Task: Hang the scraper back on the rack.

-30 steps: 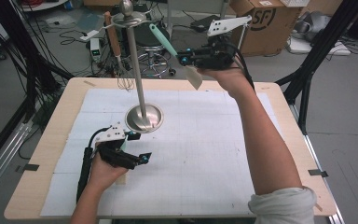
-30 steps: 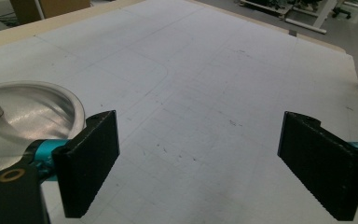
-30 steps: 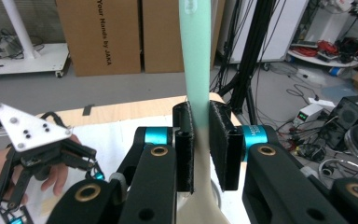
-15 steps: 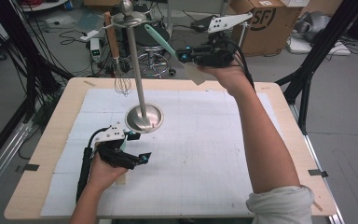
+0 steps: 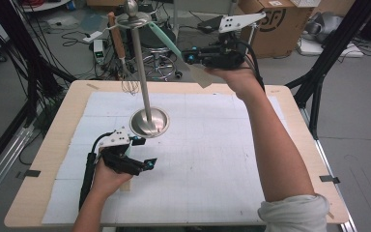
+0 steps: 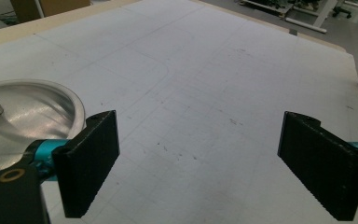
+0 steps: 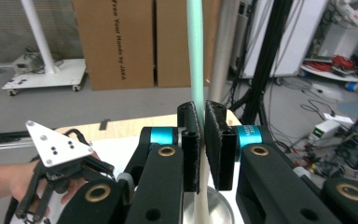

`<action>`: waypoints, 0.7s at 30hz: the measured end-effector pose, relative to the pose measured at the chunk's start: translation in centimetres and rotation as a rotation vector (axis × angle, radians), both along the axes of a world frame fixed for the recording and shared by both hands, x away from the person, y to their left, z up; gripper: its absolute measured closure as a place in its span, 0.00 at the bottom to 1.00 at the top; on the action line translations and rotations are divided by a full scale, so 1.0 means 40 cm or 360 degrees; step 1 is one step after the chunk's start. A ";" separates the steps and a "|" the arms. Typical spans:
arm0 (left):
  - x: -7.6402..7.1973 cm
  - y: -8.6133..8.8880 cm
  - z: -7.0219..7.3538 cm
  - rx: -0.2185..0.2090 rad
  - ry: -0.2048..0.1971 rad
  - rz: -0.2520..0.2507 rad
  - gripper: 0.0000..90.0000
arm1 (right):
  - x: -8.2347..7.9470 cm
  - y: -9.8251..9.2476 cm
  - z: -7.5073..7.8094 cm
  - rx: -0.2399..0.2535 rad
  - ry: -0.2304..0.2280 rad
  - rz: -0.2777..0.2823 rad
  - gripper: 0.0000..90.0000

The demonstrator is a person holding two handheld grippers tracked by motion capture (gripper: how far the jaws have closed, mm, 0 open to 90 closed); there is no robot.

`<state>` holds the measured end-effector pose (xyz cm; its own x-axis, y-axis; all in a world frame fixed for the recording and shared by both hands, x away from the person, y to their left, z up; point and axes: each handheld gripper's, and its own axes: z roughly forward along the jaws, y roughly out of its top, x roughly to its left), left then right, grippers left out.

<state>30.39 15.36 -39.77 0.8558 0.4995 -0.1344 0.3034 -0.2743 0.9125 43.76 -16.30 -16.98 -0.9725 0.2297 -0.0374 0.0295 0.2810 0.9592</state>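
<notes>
Right gripper view: spatula [image 7: 196, 56] between pads.

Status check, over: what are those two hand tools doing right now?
Right gripper shut on green spatula, up by the stand. Left gripper open, resting on table near stand's base. Nothing in the way.

Even indoor light, soft shadows, mild softness throughout

The white mat [image 5: 212, 159] is evenly lit from overhead — the raised forearm casts only a faint shadow on it. Glare streaks the metal stand base [image 5: 149, 122], and again in the left gripper view. The high view is slightly soft and grainy; the right gripper view keeps its near jaws a little blurred — the cardboard boxes [image 7: 121, 42] behind stay readable.
</notes>
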 end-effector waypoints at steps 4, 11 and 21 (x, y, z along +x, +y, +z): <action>0.001 0.000 0.000 0.0001 0.0001 -0.0004 0.15 | -0.002 0.015 -0.004 -0.0005 0.0010 0.0032 0.95; 0.001 0.000 -0.001 0.0006 0.0002 0.0002 0.15 | -0.005 0.037 -0.003 0.0021 0.0029 0.0086 0.95; -0.001 0.001 0.001 -0.0007 0.0000 0.0004 0.15 | -0.004 0.081 0.001 -0.0006 0.0040 0.0132 0.95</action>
